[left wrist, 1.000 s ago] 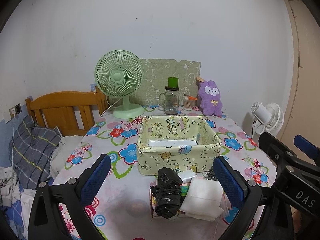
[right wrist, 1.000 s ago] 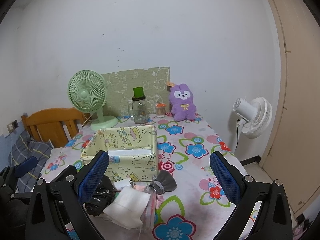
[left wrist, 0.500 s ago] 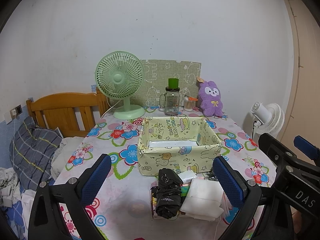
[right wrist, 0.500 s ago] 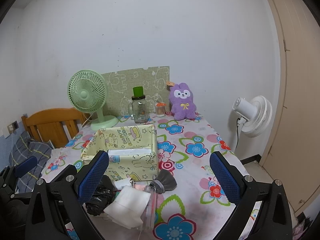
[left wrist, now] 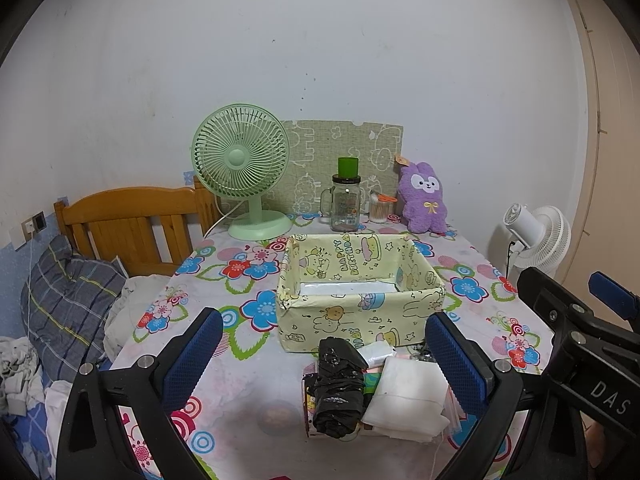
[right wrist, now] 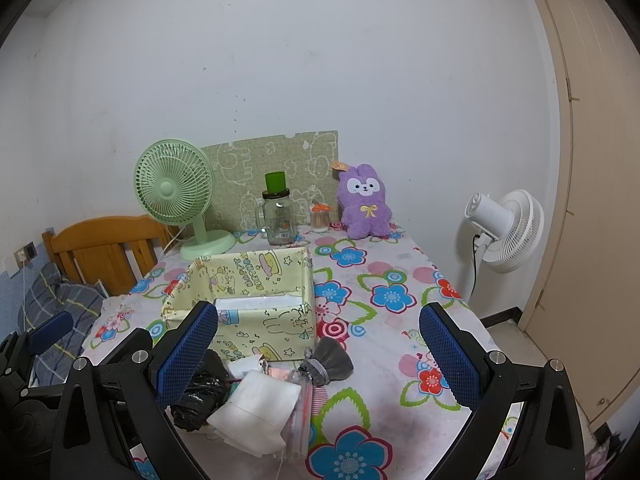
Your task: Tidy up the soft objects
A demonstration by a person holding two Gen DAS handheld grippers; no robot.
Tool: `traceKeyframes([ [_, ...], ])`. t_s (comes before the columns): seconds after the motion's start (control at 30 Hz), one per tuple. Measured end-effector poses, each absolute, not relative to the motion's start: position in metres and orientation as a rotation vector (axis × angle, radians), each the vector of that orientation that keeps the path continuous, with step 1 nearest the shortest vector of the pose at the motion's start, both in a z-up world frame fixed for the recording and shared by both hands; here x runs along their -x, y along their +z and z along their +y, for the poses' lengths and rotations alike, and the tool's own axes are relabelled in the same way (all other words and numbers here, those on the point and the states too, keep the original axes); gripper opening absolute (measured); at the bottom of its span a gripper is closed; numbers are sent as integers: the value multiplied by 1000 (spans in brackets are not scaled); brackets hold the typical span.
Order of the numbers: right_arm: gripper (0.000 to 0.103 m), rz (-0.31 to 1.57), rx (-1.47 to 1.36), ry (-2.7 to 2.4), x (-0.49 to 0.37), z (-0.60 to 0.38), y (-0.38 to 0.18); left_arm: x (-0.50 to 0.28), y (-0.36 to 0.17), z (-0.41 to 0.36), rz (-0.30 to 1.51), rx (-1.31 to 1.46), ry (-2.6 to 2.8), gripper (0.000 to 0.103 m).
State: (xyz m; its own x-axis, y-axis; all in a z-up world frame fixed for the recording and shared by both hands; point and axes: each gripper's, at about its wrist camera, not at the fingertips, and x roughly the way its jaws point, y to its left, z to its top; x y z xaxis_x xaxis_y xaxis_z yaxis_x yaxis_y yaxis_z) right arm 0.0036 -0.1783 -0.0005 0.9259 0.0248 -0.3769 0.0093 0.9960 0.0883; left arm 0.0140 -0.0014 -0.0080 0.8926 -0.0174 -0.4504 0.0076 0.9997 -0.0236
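Above the near edge of the surface (left wrist: 224,392) | left gripper (left wrist: 324,356) and right gripper (right wrist: 320,350) are still hovering, fingers spread wide, gripping nothing | soft pile, black bag (left wrist: 338,388) beside white cloth (left wrist: 408,396), is staying put just before the yellow box (left wrist: 360,320) | view is barely drifting since earlier.

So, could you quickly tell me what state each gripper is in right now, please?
Left gripper: open, fingers wide apart, holding nothing.
Right gripper: open, fingers wide apart, holding nothing.
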Motion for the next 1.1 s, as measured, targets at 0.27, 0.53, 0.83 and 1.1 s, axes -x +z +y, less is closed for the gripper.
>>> traceKeyframes([
  [0.27,102,390,-94,7,-3,-178,-2,-13,-9,-2,467,21,-13,101],
  [0.53,101,398,-95,-1,-6,-178,-7,-15,-11,-4,461,6,9,101],
  [0.83,100,417,-100,-29,-12,-178,-17,-25,-25,-11,501,6,8,97],
  [1.1,98,452,-111,-25,-20,-176,-31,-30,-40,-13,534,14,3,95],
])
